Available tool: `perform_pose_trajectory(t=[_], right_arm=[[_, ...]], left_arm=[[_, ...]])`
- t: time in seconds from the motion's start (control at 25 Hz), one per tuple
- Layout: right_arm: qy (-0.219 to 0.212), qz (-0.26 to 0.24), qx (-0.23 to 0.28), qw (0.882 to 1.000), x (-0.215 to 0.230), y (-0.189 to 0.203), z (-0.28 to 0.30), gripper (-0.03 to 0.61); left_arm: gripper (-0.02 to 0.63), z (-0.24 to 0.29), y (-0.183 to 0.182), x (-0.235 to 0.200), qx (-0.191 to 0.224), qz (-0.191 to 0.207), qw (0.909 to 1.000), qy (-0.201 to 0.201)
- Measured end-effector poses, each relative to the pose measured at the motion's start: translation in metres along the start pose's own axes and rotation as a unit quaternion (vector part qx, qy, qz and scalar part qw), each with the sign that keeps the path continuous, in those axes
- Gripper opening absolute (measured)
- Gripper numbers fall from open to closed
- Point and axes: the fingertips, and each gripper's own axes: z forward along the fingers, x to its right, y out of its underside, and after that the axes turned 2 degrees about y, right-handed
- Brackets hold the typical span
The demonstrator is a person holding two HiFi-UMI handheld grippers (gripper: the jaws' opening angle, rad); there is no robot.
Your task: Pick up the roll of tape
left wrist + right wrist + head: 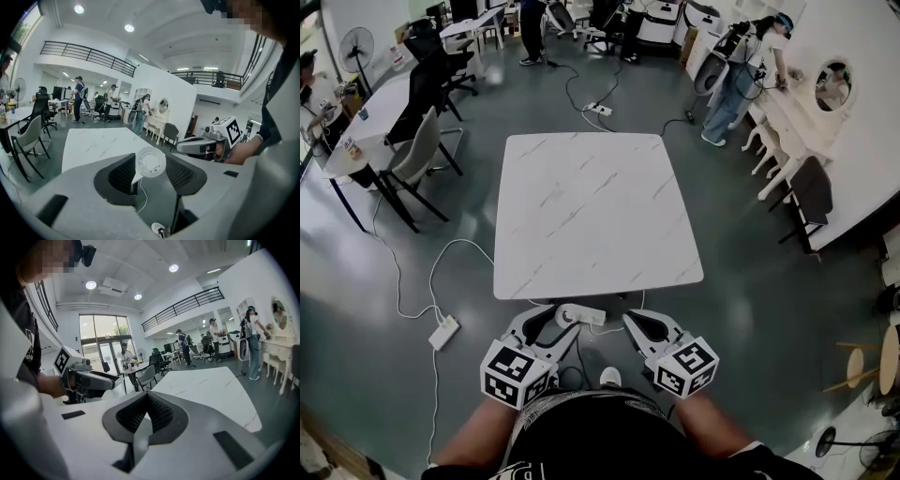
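The roll of tape (151, 162) is not on the bench (591, 216). It hangs in the air just before the near edge of the bench, above the floor, and the fingers of the left gripper (564, 319) pinch it by its round rim, with the flat face turned to the camera of this gripper. Only the front ends of the ribbed pads seem to touch it, so I judge the hold is rather shallow. The right gripper (147, 397) is beside it with the fingers pressed together and nothing between them. The lift seems to be done already, so the good way now is to hold the pressure even, carry the roll without a sudden tilt, and not loosen the fingers, because a round rim can slip or roll out easily.
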Motion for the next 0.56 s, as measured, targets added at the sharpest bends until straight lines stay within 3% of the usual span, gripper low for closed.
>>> perform_pose_trajectory(t=[0.56], right_arm=[[-0.007, 0.000, -0.003, 1.000, 0.0056, 0.0043, 0.0003, 0.005]], left_arm=[[0.212, 0.0023, -0.0032, 0.0002, -0.001, 0.003, 1.0000, -0.009]])
